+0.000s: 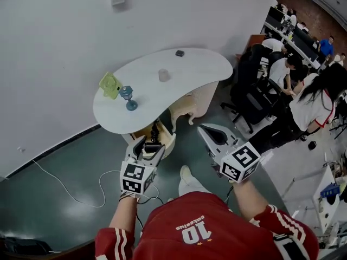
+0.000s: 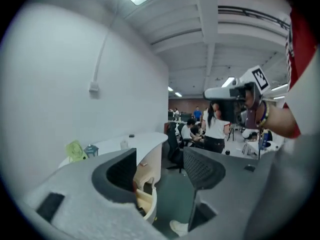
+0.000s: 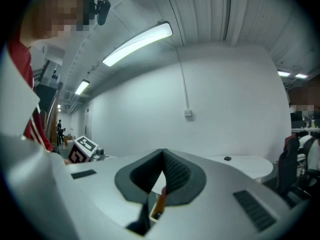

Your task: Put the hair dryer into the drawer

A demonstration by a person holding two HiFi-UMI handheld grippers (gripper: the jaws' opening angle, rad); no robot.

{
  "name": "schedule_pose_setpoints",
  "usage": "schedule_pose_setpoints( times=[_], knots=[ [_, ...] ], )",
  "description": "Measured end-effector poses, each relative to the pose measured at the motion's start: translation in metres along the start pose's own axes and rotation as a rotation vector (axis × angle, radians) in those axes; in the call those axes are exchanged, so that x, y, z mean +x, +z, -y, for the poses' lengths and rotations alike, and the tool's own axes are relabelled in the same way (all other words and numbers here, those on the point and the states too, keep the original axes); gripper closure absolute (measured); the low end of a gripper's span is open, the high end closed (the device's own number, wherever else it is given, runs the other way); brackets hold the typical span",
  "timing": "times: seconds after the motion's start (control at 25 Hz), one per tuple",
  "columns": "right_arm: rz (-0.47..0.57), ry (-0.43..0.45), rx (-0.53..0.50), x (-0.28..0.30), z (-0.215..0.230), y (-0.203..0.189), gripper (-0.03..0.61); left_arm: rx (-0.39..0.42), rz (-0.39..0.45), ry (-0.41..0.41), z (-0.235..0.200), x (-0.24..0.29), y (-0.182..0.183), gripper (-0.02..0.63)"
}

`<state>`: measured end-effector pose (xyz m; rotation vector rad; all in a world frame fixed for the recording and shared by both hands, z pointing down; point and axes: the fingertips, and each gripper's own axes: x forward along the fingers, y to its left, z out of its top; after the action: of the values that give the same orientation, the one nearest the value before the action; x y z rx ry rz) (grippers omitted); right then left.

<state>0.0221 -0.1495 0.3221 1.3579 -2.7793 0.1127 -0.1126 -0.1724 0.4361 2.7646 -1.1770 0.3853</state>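
Note:
A pale wooden drawer [image 1: 171, 141] stands pulled out under the white curved table [image 1: 187, 69]. A dark object that looks like the hair dryer [image 1: 155, 132] sits inside it, partly hidden by my left gripper. My left gripper [image 1: 149, 145] hovers just in front of the drawer, open and holding nothing. In the left gripper view the open gripper [image 2: 159, 169] frames the drawer rim [image 2: 149, 204] below it. My right gripper [image 1: 207, 130] is held to the right of the drawer, shut and empty. In the right gripper view its pads [image 3: 172, 171] meet in front of the table.
On the table stand a green mini fan [image 1: 110, 84], a blue object [image 1: 128, 97], a small cup [image 1: 164, 75] and a dark item [image 1: 179, 53]. A white cable [image 1: 70, 194] runs across the floor. Office chairs [image 1: 255, 93] and seated people fill the right side.

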Motion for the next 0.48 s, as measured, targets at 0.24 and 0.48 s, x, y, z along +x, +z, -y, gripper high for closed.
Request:
schedule_pose_setpoints(
  times=[0.24, 0.48],
  knots=[
    [0.1, -0.018, 0.01, -0.013, 0.005, 0.044, 0.574, -0.08, 0.168, 0.028, -0.002, -0.048, 0.071, 0.321],
    [0.182, -0.042, -0.003, -0.019, 0.017, 0.072, 0.574, -0.066, 0.28, 0.103, -0.022, -0.086, 0.115, 0.327]
  ],
)
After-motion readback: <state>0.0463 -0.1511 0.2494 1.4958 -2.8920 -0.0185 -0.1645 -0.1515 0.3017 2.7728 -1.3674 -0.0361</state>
